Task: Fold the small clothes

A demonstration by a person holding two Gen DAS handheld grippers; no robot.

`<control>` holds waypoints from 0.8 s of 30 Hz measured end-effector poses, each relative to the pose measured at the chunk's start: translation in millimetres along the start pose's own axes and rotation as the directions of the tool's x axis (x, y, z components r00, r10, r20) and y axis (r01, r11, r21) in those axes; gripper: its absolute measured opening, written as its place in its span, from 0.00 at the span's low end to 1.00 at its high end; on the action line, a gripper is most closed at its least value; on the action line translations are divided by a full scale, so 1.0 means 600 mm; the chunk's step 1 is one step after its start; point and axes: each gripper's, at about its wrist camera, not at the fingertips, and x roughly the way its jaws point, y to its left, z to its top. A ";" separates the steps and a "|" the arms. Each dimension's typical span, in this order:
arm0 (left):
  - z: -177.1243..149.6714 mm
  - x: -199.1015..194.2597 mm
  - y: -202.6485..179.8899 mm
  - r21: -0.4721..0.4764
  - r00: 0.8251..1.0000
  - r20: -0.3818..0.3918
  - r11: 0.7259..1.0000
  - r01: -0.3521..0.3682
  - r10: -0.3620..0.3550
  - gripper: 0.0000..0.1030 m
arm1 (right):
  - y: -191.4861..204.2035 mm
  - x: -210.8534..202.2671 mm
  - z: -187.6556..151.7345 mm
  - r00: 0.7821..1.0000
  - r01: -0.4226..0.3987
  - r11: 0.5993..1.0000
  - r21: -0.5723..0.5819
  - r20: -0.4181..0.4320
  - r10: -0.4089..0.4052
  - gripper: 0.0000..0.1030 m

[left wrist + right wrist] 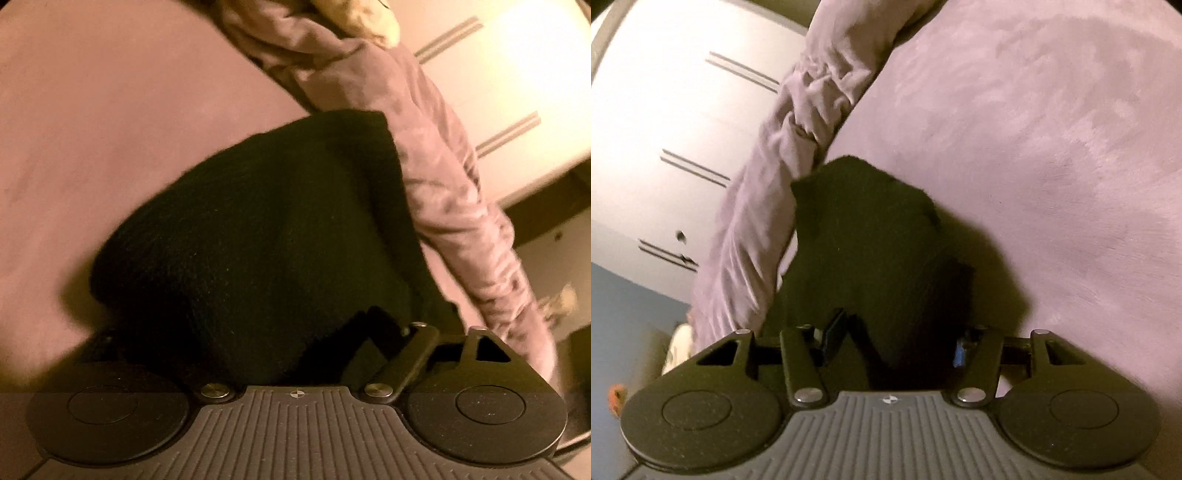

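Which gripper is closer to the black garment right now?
Left, narrowly. The black garment fills the span of the left gripper and hides one finger. On the right gripper it lies between open jaws, with both pads visible beside it.

Left gripper [258,332] and right gripper [892,347]: black housing, grey ribbed centre plate with crosshair mark, 2 round black discs, 2 silver pivot screws, black linkage arms, blue finger pads [959,353]
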 end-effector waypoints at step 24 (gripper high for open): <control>0.005 0.025 -0.033 0.105 0.996 -0.020 0.991 -0.081 0.083 0.72 | 0.044 0.059 -0.006 0.999 0.015 0.984 -0.176 -0.037 -0.022 0.62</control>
